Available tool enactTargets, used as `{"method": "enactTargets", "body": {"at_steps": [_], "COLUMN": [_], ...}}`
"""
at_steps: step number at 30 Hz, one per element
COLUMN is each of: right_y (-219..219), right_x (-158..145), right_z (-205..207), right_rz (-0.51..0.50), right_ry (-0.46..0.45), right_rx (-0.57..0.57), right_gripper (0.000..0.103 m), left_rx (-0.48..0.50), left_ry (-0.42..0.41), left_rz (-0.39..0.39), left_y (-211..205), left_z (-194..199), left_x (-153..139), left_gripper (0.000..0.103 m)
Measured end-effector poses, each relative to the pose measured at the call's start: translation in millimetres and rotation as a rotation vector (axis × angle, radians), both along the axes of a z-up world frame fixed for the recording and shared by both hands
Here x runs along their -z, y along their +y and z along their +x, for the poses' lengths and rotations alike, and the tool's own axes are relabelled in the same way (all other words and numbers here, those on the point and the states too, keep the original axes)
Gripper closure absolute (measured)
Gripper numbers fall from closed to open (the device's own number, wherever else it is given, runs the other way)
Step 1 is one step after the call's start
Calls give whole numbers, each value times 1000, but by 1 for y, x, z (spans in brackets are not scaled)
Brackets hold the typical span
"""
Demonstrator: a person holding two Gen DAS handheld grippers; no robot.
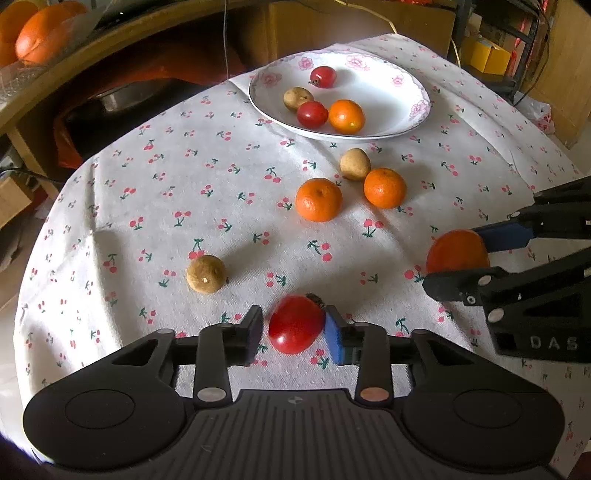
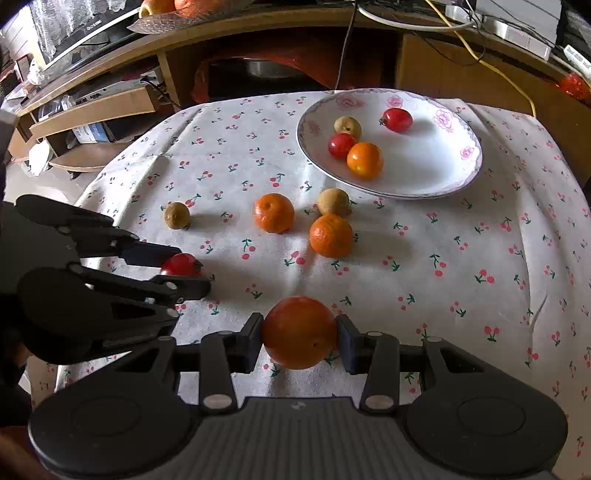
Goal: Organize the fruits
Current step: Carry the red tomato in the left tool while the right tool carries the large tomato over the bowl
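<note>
A red tomato [image 1: 295, 326] lies on the cherry-print cloth between the fingers of my left gripper [image 1: 293, 328]. The blue pad touches its right side and a small gap shows at the black left pad, so this gripper is open. My right gripper [image 2: 300, 332] is shut on a mandarin [image 2: 300, 325], with both pads pressed on its sides. The left wrist view shows that mandarin [image 1: 456, 251] at the right edge. The white flowered plate [image 1: 384, 88] at the back holds two tomatoes, a brown fruit and a mandarin. Two mandarins [image 1: 318, 199] [image 1: 385, 187] and two brown fruits [image 1: 206, 274] [image 1: 354, 164] lie loose.
The cloth-covered table [image 2: 461, 277] drops off at the left, right and far edges. Behind it stands a wooden shelf unit [image 2: 280, 22] with cables and a metal pot. A dish of big oranges [image 1: 33, 33] sits on the shelf top.
</note>
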State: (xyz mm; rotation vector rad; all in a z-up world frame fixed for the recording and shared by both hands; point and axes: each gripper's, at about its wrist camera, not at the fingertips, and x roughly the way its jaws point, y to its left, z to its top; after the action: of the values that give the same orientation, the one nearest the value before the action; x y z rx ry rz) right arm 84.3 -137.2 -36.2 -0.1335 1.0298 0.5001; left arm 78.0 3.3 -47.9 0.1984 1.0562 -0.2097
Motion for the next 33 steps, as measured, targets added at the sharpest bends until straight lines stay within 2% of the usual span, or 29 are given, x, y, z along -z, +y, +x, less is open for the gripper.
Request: {"method": "enactTargets", "body": {"at_steps": [1, 3, 8, 14, 33], "right_y": [-1, -2, -2, -3, -14], "right_x": [0, 1, 2, 0, -20], "right_z": [1, 1, 0, -1, 12], "right_rz": [3, 5, 2, 6, 10], "right_ry": [4, 9, 12, 6, -70], "right_rx": [5, 9, 6, 6, 70], "right_gripper": [62, 62, 62, 62, 62], "left_rx": [-1, -1, 8, 0, 6], "left_ry": [-2, -1, 8, 12, -70], "left_rz": [1, 2, 1, -3, -21], "left_y": [0, -1, -5, -6, -28], "left_z": [0, -1, -3, -4, 21], "left_x": [0, 0, -2, -3, -32], "left_gripper": [50, 49, 63, 64, 64]}}
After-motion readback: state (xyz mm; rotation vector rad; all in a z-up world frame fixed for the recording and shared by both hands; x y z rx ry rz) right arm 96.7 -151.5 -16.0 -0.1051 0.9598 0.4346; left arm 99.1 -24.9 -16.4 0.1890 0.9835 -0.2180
